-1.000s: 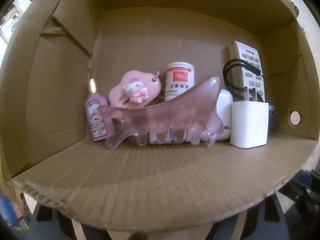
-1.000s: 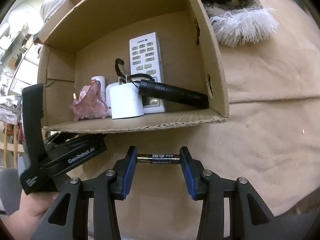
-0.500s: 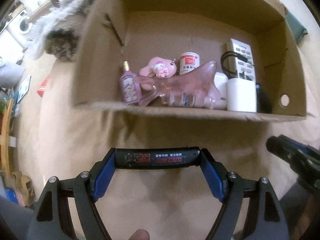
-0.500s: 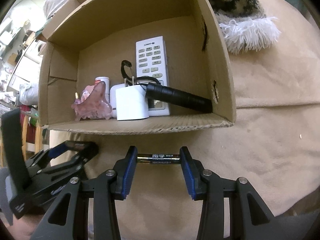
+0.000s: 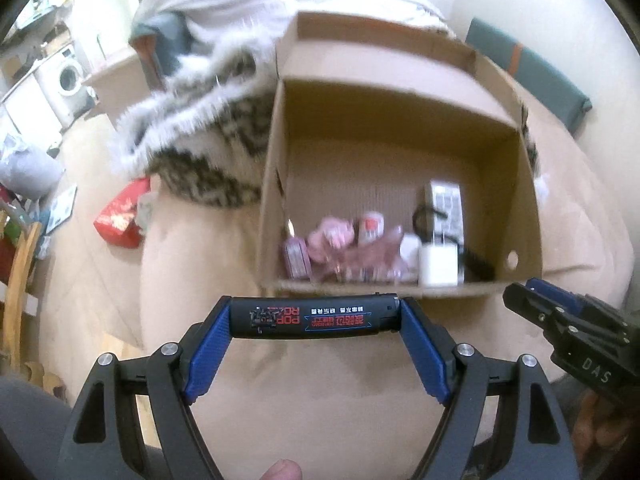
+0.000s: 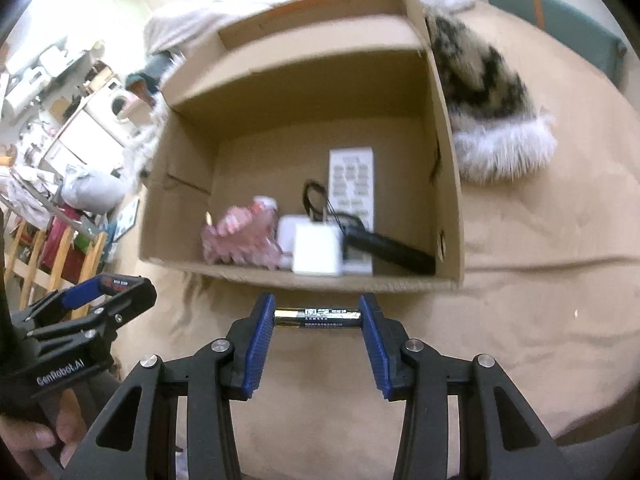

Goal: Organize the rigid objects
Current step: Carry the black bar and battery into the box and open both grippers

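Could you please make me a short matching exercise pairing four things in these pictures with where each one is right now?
Things:
1. black lighter
2. battery
3. white remote control
4. fluffy patterned blanket

Places:
A. outside the cardboard box, against its side wall
B. held end to end in the right claw
C. lying on the floor of the box
D. held end to end in the left claw

Pairs: 1-D, 2-B, 3-C, 4-A
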`<action>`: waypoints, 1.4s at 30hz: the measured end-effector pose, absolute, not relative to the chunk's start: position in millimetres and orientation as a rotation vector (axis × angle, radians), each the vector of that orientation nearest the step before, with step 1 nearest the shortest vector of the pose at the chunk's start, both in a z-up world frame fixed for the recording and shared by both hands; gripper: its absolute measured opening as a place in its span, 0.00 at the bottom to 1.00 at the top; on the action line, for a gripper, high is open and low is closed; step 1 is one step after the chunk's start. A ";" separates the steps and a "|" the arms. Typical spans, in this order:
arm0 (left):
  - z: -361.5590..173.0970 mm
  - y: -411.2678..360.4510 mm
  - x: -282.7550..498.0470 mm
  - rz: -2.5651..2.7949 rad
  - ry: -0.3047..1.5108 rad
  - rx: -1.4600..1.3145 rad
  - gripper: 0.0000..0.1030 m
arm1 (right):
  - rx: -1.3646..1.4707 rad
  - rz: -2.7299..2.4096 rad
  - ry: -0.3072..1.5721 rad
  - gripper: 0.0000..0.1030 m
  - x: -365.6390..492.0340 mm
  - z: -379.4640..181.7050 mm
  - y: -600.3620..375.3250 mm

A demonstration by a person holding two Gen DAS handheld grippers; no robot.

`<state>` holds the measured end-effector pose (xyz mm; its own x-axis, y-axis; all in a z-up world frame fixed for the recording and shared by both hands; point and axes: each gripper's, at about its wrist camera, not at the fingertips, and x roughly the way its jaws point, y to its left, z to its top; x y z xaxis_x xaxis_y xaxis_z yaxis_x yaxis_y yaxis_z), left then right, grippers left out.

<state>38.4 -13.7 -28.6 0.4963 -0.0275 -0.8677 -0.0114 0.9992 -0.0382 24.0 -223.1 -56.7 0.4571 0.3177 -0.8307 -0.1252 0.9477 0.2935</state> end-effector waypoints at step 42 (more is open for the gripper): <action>-80.5 -46.4 136.4 -0.084 1.108 -0.019 0.77 | 0.152 0.249 1.204 0.45 130.5 -99.7 -208.7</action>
<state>136.4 -46.4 -80.5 0.4437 -0.0773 -0.8928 0.0583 0.9967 -0.0573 130.5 -208.7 -99.7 0.3359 0.2704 -0.9023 -0.1095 0.9626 0.2477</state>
